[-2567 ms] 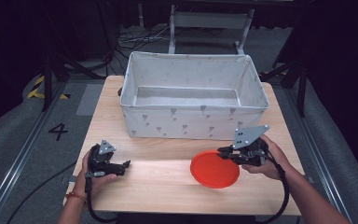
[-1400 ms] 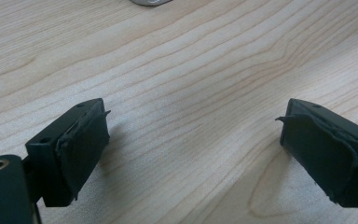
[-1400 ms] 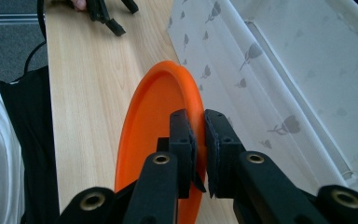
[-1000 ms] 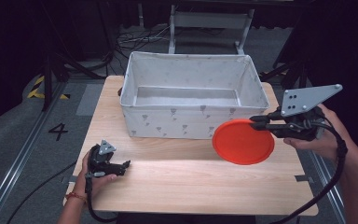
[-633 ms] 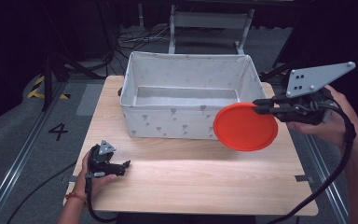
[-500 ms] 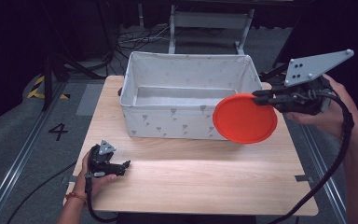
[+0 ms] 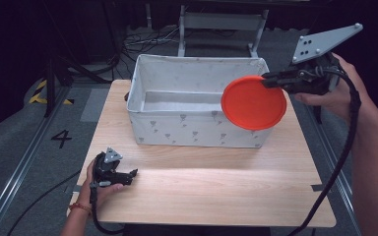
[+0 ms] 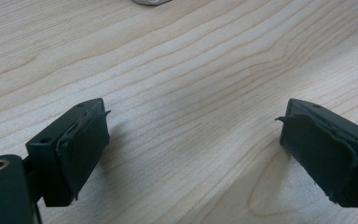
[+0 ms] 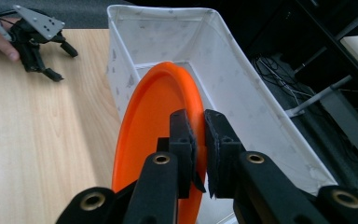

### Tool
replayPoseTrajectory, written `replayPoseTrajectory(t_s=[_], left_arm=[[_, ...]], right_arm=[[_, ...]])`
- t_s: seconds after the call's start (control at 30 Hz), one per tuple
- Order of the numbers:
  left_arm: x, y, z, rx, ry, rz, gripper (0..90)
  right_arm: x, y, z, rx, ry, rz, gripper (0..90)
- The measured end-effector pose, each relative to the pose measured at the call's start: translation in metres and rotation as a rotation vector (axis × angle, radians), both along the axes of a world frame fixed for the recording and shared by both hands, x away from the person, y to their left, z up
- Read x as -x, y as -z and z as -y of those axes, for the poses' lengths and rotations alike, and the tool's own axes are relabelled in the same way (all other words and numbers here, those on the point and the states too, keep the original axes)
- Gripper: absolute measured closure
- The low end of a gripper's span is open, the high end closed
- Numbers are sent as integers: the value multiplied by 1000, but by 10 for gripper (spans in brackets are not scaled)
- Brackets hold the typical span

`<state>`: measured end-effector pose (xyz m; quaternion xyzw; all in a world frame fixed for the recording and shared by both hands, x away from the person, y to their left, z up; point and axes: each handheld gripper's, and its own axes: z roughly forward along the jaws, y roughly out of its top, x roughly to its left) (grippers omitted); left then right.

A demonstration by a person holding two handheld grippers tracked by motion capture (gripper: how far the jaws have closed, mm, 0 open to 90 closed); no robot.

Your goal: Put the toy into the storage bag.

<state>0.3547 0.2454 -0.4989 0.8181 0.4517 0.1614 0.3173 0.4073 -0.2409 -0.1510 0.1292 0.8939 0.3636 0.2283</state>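
An orange plate point(image 7: 253, 102) hangs on edge in the air over the right end of the white fabric bin point(image 7: 197, 129). My right gripper point(image 7: 270, 80) is shut on the plate's rim, and the right gripper view shows the plate point(image 9: 154, 140) pinched between the jaws of that gripper point(image 9: 199, 140), with the bin point(image 9: 242, 88) beyond it. My left gripper point(image 7: 132, 174) rests on the wooden table point(image 7: 211, 182) near its front left corner. Its jaws stand wide apart over bare wood, so this gripper point(image 8: 193, 140) is open and holds nothing.
The bin stands at the back middle of the table, its inside bare and pale. A dark floor with rails and a painted number 4 point(image 7: 61, 138) lies to the left. Cables trail from both grippers off the table's front edge.
My right gripper lifted the orange plate off the table and carried it up and back, over the bin's right end. The left gripper stayed put.
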Motion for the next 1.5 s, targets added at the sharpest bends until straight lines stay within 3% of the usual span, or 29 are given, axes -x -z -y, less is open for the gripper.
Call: replayPoseTrajectory(t_s=[0.27, 0.37, 0.67, 0.83, 1.03, 1.23, 1.37, 1.5], left_arm=[[0, 0, 0, -1, -1, 1, 83], [0, 0, 0, 0, -1, 2, 84], [0, 0, 0, 1, 6, 2, 88], [0, 0, 0, 2, 5, 2, 88], [0, 0, -1, -2, 7, 3, 88], [0, 0, 0, -1, 7, 2, 88], [0, 0, -1, -2, 7, 2, 88], [0, 0, -1, -2, 7, 2, 88]], right_arm=[[-32, 0, -7, -22, 26, 5, 826], [-47, 6, -11, 2, 58, 17, 826], [-80, 13, -13, -5, 92, 12, 826], [-107, 35, -19, 14, 107, -4, 826], [-126, 58, -20, 32, 129, -30, 825], [-129, 79, -22, 79, 98, -66, 825], [-128, 92, -19, 83, 97, -84, 825], [-128, 113, -17, 158, 96, -116, 825]])
